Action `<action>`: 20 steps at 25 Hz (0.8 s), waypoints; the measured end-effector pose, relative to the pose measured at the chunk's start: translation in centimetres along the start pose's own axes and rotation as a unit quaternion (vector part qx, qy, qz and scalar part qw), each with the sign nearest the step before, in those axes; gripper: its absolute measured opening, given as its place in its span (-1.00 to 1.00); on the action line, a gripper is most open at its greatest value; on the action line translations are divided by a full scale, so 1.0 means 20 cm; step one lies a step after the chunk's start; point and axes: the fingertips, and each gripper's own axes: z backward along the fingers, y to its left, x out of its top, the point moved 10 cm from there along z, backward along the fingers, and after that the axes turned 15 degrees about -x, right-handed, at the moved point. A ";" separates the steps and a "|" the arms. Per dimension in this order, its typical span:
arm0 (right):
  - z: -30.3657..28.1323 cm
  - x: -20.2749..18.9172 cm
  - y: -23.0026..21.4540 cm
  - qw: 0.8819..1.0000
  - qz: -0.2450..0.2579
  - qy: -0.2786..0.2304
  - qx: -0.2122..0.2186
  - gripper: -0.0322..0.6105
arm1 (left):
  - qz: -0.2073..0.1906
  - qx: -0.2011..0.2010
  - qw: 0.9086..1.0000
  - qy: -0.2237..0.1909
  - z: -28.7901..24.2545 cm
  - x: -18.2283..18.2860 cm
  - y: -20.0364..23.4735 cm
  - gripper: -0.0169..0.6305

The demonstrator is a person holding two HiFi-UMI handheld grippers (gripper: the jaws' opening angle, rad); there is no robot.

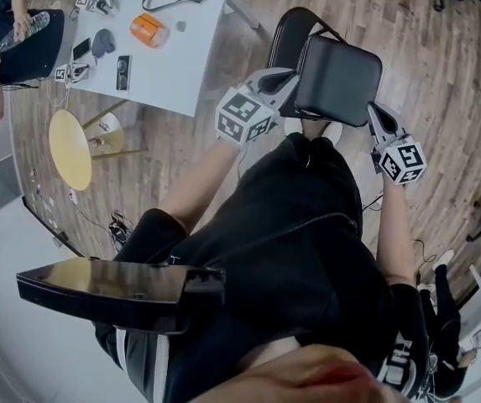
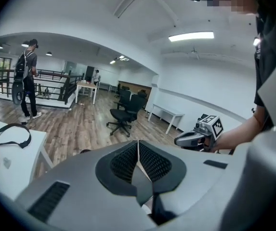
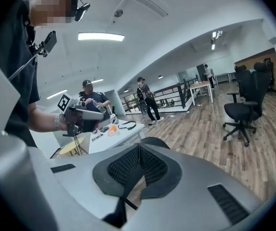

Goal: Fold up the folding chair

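At either side of the chair (image 1: 337,78): left gripper (image 1: 287,82) and right gripper (image 1: 375,116) jaws pressed together, empty. I'd open both, then lift the seat evenly.

Black folding chair (image 1: 338,78), white table (image 1: 177,70), wood-grain floor (image 1: 446,65).

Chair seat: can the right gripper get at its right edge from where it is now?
Probably yes. The right gripper is close beside the chair seat at its right edge, with nothing between them. Its jaws are shut, so it would have to open to grasp.
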 end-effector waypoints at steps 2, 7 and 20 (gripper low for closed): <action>-0.08 -0.13 -0.13 0.999 -0.023 0.029 0.006 -0.86 | 0.027 0.023 0.999 0.018 -0.02 -0.06 0.09 -0.93; -0.31 -0.39 -0.39 0.993 0.051 0.101 0.014 -0.86 | 0.116 0.081 0.990 0.027 -0.05 -0.17 0.40 -0.93; -0.63 -1.58 -1.11 0.935 -0.252 0.247 -0.024 -0.83 | 0.246 0.149 0.952 0.103 -0.08 -0.60 0.87 -0.32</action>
